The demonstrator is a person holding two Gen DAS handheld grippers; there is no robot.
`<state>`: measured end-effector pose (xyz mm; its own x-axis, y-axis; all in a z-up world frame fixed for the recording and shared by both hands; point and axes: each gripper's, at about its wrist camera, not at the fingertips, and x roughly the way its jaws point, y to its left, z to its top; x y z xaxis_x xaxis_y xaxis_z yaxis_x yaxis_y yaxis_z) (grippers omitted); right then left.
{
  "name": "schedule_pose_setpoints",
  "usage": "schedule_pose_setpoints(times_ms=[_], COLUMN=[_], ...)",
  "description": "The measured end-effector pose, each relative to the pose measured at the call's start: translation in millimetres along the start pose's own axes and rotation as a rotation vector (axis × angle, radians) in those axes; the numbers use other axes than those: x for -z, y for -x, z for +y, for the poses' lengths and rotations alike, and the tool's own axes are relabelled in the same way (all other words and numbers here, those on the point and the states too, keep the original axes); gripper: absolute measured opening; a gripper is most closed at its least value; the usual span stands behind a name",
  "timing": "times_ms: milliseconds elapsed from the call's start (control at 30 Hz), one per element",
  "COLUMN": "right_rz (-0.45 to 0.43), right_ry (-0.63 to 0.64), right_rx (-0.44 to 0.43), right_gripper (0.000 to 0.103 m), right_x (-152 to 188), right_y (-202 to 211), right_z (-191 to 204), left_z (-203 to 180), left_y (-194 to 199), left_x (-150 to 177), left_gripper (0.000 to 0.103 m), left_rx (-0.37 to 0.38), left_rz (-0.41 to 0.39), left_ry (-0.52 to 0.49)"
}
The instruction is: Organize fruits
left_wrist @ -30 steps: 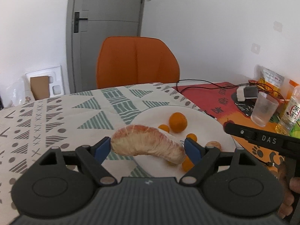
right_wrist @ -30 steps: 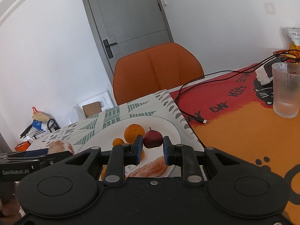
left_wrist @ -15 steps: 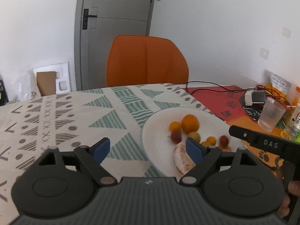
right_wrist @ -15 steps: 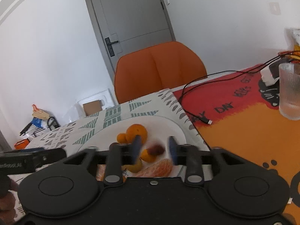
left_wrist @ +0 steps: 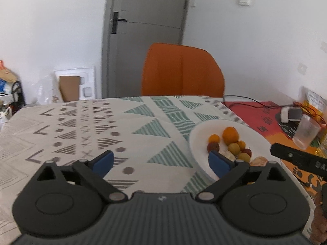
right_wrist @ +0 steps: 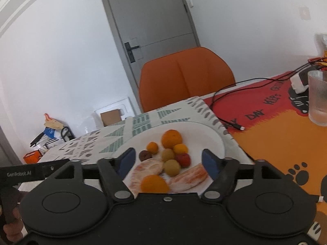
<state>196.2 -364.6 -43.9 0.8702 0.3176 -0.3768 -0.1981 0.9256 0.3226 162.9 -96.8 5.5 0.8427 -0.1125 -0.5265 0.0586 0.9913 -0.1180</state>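
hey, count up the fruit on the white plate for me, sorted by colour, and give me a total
From the right wrist view, on the white plate:
Orange round fruits: 4
Yellow-green round fruits: 2
Red fruit: 1
Dark brown fruit: 1
Pale peeled citrus segments: 2
Total: 10

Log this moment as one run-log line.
left gripper: jaws opening, empty | right gripper: jaws opening, empty | plate: all fruit on it
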Motion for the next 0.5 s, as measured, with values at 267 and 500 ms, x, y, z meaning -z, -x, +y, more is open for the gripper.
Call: schedule_pose_setpoints(times_ms=[267, 500], right_rz=[0.010, 0.010], right_ry=[0.005, 0.016], right_rx=[-0.030, -0.063], right_gripper=[0.093, 0.103], right_x=[-2, -3], right_y=[12, 27], right_z=[22, 41], left_z=[19, 32], left_y=[33, 64], left_x=[0, 1], left_gripper=[0.103, 0.103], left_rx=[-0.063, -0.073], left_rz=[-0.024, -0.058], left_ry=[0.028, 0.042])
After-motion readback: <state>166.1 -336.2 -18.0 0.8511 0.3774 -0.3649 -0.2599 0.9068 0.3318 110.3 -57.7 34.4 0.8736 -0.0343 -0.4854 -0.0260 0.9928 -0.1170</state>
